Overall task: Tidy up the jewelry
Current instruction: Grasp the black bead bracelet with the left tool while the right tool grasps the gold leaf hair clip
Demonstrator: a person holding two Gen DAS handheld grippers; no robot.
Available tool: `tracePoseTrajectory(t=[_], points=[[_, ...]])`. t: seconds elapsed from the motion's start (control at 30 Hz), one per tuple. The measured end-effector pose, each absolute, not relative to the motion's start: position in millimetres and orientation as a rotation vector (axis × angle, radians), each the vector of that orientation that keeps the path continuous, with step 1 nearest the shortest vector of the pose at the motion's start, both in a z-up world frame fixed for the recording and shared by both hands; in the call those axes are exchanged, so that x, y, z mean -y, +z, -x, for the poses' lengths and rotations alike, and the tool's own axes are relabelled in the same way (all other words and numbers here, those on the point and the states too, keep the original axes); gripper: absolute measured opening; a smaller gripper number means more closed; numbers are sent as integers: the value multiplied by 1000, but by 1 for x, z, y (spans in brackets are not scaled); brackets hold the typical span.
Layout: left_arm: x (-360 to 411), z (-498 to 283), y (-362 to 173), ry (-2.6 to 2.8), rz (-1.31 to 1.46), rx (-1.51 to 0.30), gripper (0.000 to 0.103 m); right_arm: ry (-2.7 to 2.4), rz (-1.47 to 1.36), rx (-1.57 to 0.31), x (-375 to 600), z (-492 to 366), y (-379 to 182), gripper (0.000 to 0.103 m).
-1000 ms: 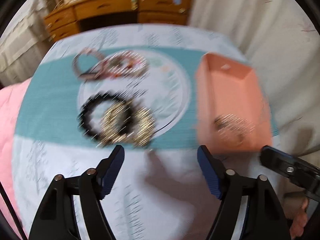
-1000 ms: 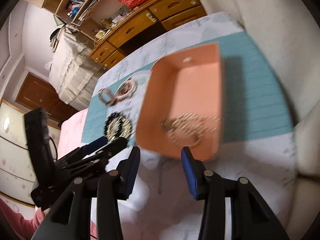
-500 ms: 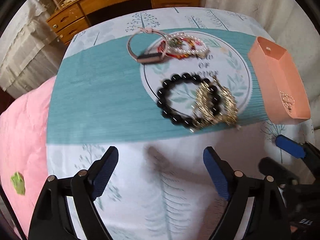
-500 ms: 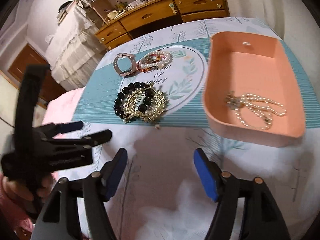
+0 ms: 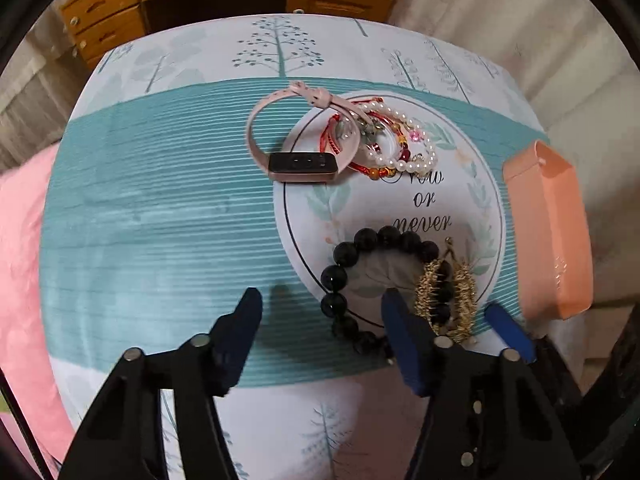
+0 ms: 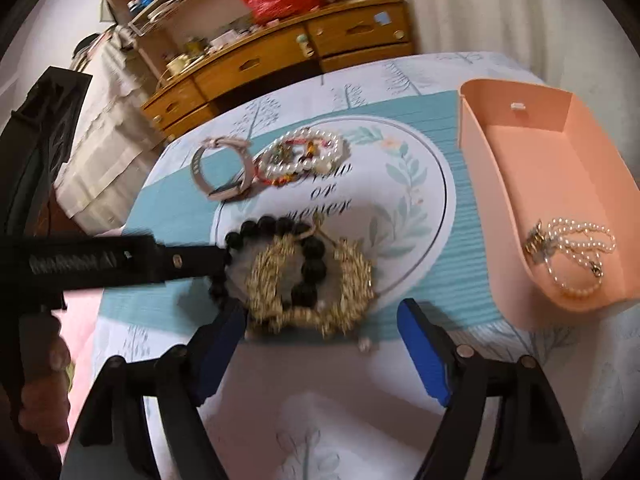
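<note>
A black bead bracelet (image 5: 348,276) (image 6: 280,228) lies on the round white print, with a gold chain piece (image 5: 444,292) (image 6: 312,284) lying over it. My left gripper (image 5: 322,316) is open, its jaws astride the bracelet's near left part. My right gripper (image 6: 322,318) is open just in front of the gold piece. Farther back lie a pink watch (image 5: 296,144) (image 6: 222,174) and a pile of pearl and red bracelets (image 5: 384,140) (image 6: 302,154). A pink tray (image 6: 488,160) (image 5: 552,220) at the right holds a pearl necklace (image 6: 572,252).
The jewelry lies on a teal and white tablecloth (image 5: 160,220). A wooden dresser (image 6: 280,52) with clutter stands beyond the table. A pink cover (image 5: 20,260) lies to the left. A small bead (image 6: 365,345) lies near the gold piece.
Both grippers have moved forward toward the black bracelet and gold piece. The left gripper now straddles the bracelet's edge; the right one has closed in on the gold piece. Both stay open.
</note>
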State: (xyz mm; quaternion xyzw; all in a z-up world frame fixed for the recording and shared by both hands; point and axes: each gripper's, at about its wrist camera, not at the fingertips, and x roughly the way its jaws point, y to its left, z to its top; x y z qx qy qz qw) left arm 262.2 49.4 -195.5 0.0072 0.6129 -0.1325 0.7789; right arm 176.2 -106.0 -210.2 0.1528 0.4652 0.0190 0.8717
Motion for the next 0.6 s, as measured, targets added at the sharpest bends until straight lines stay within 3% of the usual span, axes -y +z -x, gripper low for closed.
tracePoseTrajectory(t=[0.13,0.4,0.47,0.53,0.6], points=[[-44,-265,-202,-319,-68,-1322,39,-5,-262,-947,96,-184,-212,83],[-31,-268,-204,-362,-122,-1282,34,-59,-87,-928,77,-188,-218,83],[-27,-268,-205,-362,-140,-1274,28,-59,-88,-926,78,-186,-217,82],[-28,-265,-203,-354,-161,-1262,23,-58,-91,-921,79,-185,-216,78],[-27,-266,-204,-355,-160,-1252,16,-59,-96,-912,80,-183,-215,62]])
